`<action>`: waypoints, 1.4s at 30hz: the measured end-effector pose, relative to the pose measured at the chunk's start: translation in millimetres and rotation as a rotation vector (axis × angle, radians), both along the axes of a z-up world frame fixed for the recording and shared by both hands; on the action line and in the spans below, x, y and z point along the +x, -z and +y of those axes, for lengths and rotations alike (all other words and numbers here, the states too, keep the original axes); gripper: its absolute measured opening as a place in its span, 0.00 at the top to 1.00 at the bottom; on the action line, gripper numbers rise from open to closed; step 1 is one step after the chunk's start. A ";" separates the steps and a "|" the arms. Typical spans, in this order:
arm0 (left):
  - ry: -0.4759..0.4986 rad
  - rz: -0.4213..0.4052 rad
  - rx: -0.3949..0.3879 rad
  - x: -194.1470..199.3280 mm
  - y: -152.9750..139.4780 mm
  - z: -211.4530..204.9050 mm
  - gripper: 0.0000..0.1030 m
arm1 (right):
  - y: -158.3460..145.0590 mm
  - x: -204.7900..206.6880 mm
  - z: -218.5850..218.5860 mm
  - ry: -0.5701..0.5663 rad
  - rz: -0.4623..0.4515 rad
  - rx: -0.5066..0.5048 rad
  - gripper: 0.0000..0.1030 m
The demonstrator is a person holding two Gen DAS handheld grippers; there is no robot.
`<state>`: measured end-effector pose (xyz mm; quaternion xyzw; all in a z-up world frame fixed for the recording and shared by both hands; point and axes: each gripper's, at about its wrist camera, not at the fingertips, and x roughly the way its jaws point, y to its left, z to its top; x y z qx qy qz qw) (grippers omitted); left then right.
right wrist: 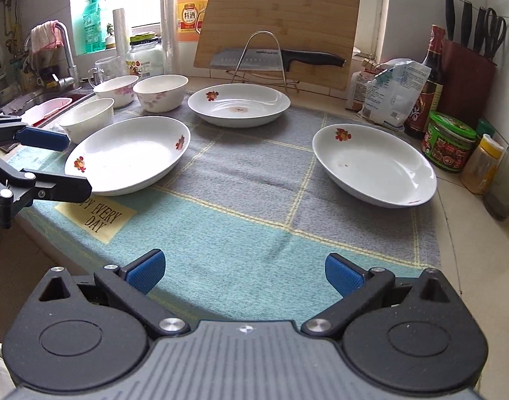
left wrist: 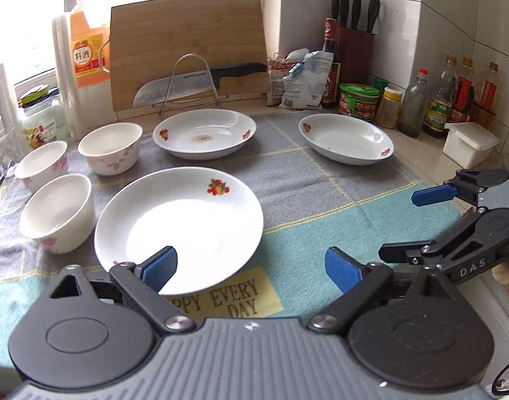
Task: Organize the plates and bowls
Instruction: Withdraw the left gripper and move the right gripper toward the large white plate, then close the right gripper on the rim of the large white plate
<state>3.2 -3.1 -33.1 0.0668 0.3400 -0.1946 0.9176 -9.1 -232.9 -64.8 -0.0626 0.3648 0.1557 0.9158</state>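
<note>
Standing on a checked grey and teal mat in the left wrist view: three white plates with red fruit prints and three white bowls with pink flowers, none stacked. Near plate, just ahead of the left gripper, its near rim partly hidden behind the left blue pad. Far middle plate, in front of the wire rack that carries a black-handled cleaver. Right plate, well apart from the other two. Bowls at the mat's left edge: front bowl, left bowl, back bowl, close together. Left gripper: jaws spread wide, nothing between the pads. Right gripper enters at the right edge, jaws parted, empty. Bamboo cutting board leans behind the rack; bottles and jars line the tiled wall.

Right wrist view: right gripper hovers over bare teal mat, jaws wide, holding nothing. Left plate lies beside the yellow "HAPPY EVERY DAY" label. Middle plate at the back. Right plate near a green-lidded jar. Three bowls clustered by the sink at far left. Left gripper shows at the left edge, open, next to the left plate's rim without gripping it.
</note>
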 end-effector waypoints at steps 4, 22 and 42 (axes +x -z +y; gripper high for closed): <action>-0.048 0.031 0.022 0.3 14.4 22.8 0.08 | 2.5 10.2 15.5 -0.006 0.014 -0.011 0.00; 0.001 0.113 0.066 50.2 58.4 66.0 0.08 | 0.7 59.5 64.4 -0.024 0.060 0.031 0.00; 0.228 0.023 0.039 71.6 68.4 78.5 0.00 | -0.9 88.6 113.4 0.028 0.136 0.055 0.00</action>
